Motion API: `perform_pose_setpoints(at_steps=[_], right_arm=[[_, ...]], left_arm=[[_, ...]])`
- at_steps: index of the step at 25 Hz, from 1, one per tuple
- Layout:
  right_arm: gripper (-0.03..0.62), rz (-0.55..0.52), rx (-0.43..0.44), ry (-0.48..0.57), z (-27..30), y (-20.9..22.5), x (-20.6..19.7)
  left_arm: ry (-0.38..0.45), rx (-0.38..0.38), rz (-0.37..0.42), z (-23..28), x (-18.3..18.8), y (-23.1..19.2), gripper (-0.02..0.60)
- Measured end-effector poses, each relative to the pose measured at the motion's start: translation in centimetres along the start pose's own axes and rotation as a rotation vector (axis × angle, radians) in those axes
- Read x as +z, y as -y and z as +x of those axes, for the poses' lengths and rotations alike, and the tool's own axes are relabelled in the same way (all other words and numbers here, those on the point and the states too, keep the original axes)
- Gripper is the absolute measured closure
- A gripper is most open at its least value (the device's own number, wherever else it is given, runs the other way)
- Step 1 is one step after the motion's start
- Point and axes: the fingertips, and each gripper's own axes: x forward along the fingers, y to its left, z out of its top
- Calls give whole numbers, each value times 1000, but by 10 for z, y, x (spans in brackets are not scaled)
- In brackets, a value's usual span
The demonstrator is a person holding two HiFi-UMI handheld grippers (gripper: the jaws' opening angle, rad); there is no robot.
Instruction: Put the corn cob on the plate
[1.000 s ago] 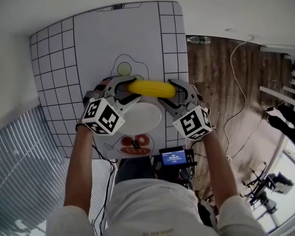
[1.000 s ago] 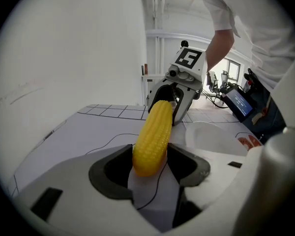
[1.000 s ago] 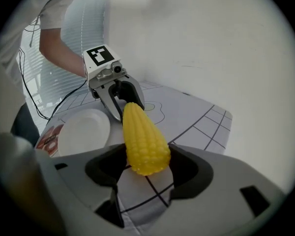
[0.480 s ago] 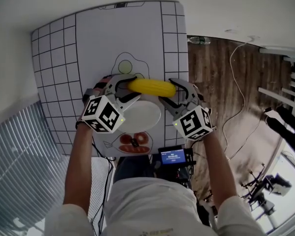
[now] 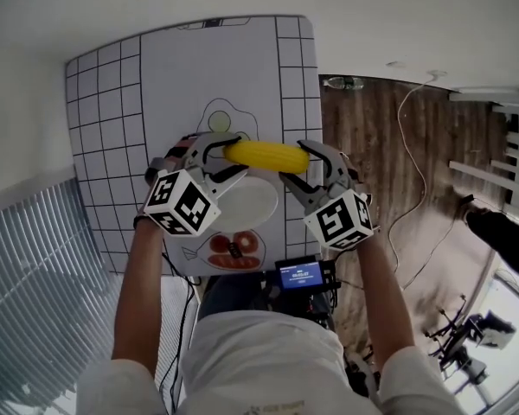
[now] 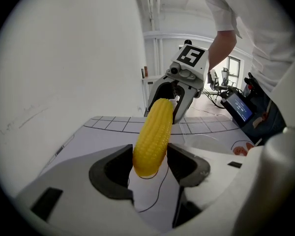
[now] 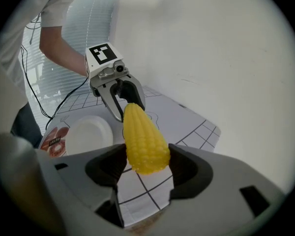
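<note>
The corn cob (image 5: pixel 266 155) is suspended level between two hand-held grippers, one at each end. The left gripper (image 5: pixel 228 155) is clenched on the cob's left end; in the left gripper view both dark jaw pads press against the sides of the yellow tip (image 6: pixel 150 163). The right gripper (image 5: pixel 304 160) is clenched on the opposite end; in the right gripper view its pads bear on the blunt end of the cob (image 7: pixel 146 163) with the jaws set wide. Each gripper view shows the other gripper at the far end of the cob.

The cob is clear of the worktop (image 5: pixel 173 85); printed lines on the white surface are visible beneath its ends. From the head view it sits just past the far rim of the white plate (image 5: pixel 246 207), over a drawn egg outline (image 5: pixel 225 115). The plate carries nothing. A printed food picture (image 5: pixel 235 249) lies just beside the plate's near rim. A small lit screen (image 5: pixel 301 275) sits at the near edge of the worktop.
</note>
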Motion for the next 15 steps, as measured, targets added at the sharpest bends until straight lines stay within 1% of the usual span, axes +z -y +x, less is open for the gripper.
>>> perform_pose_setpoints(at_steps=[5, 10, 15], right_arm=[[322, -10, -5, 2, -9, -4, 1], [322, -23, -4, 11, -14, -15, 3], [322, -42, 27, 21, -14, -29, 7]], left_arm=[[-10, 9, 10, -4, 6, 7, 356], [-28, 20, 2, -10, 5, 17, 356], [-48, 44, -14, -22, 1, 28, 356]])
